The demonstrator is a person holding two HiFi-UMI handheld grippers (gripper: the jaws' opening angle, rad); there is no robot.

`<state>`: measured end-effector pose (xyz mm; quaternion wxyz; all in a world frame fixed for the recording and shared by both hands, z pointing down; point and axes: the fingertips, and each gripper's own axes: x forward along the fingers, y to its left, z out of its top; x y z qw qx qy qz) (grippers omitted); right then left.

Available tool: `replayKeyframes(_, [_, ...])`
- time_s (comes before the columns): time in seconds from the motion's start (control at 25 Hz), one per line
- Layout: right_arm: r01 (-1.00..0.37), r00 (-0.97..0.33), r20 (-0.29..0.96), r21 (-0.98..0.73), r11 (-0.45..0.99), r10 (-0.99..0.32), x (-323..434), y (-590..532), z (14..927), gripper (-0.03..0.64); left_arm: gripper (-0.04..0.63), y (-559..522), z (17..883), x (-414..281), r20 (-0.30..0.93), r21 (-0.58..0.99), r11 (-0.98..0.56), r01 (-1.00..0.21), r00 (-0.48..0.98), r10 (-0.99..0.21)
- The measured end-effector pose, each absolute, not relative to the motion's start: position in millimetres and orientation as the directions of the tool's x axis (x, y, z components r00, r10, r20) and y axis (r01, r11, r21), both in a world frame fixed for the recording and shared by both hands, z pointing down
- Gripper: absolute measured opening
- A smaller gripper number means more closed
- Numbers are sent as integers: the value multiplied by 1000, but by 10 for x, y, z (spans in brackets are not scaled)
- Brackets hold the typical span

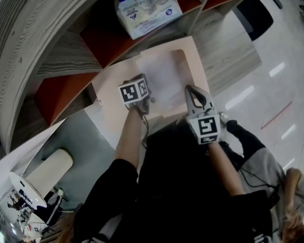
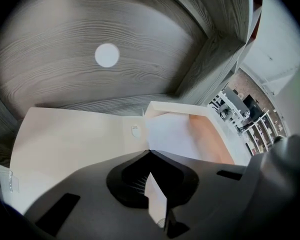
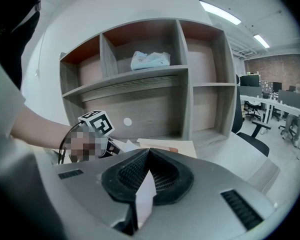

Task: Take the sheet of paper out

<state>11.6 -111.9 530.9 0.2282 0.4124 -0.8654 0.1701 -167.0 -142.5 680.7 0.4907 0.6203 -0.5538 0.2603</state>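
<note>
A pale peach folder [image 1: 111, 82] lies open on the table in front of the shelf unit, with a white sheet of paper [image 1: 164, 77] in its right half. In the left gripper view the sheet [image 2: 170, 134] lies beside the cream flap [image 2: 75, 139]. My left gripper [image 1: 146, 101] is at the sheet's near left corner. Its jaws [image 2: 150, 156] are shut on a thin pale edge, seemingly the sheet's. My right gripper [image 1: 189, 89] sits at the folder's near right edge, shut [image 3: 149, 154] on a thin pale edge that looks like the folder's.
The wooden shelf unit [image 3: 187, 84] stands right behind the folder, with a plastic bag [image 1: 147, 6] on a shelf. A black office chair [image 1: 256, 14] is at the right. A white cylinder [image 1: 50, 171] stands at the left near the person's legs.
</note>
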Motion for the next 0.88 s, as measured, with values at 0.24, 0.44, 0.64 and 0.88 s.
replayKeyframes(0.24, [-762, -587, 522, -101, 639, -618, -21, -1074, 5246, 17, 43, -1313, 6698, -1837, 859, 308, 123, -943, 220, -463])
replayKeyframes(0.44, [-738, -612, 513, -96, 668, -602, -112, -1021, 5200, 17, 43, -1213, 6617, -1949, 853, 303, 154, -941, 195, -485])
replayKeyframes(0.64, [-711, -636, 514, -100, 695, -576, -177, -948, 5205, 17, 43, -1115, 6558, -2052, 847, 300, 187, -936, 171, -504])
replayKeyframes(0.88, [-693, -654, 502, -99, 714, -565, -282, -892, 5163, 17, 43, -1023, 6461, -2172, 837, 288, 198, -937, 146, -528])
